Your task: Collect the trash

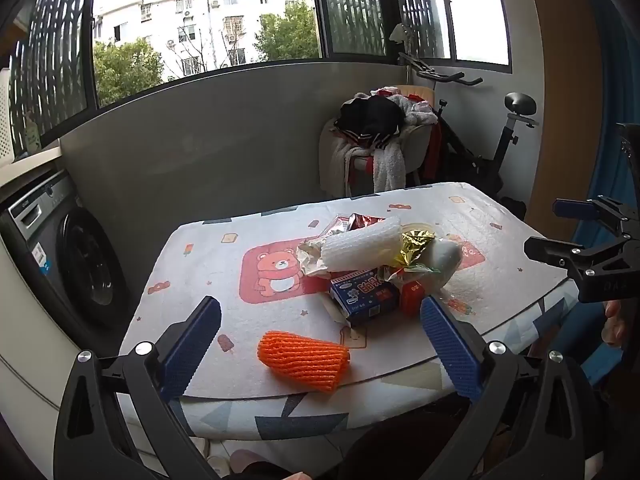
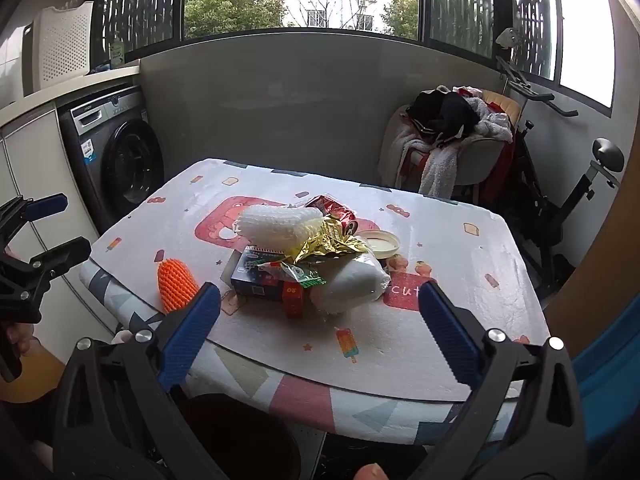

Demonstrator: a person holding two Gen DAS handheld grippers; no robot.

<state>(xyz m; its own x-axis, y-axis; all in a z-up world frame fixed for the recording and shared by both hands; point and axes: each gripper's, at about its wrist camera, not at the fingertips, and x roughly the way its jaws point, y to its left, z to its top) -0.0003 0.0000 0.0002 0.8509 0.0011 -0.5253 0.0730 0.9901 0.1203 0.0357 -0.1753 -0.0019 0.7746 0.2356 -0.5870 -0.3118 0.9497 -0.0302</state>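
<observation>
Left gripper (image 1: 320, 332): jaws spread wide, empty, held off the near edge of the table (image 1: 208, 256).

Right gripper (image 2: 320, 320): jaws spread wide, empty, held off the same near edge, beside the left one.

Orange foam net sleeve (image 1: 304, 360): lies alone on the table close to the near edge, apart from the pile. In the left wrist view it sits between the two blue finger pads (image 1: 192, 344) and just ahead of them. Its long axis runs roughly along the near edge, slightly skewed. In the right wrist view it shows at the left finger, partly hidden by it.

Trash pile, mid-table, ahead of both grippers and further in than the sleeve:
- white foam net sleeve (image 1: 360, 244), on top, long axis running across the table, tilted;
- crumpled gold foil wrapper (image 1: 416, 244), touching the white sleeve;
- blue carton (image 1: 364, 296), at the near side of the pile, lying flat;
- small red box (image 1: 412, 296), touching the carton;
- white plastic bag (image 2: 352, 284), beside the carton;
- crushed red can (image 2: 332, 210), at the far side, on its side;
- round cream lid (image 2: 378, 244), flat on the table, beside the can.

Dark bin (image 2: 240, 436): below the near edge of the table, seen in the right wrist view.
</observation>
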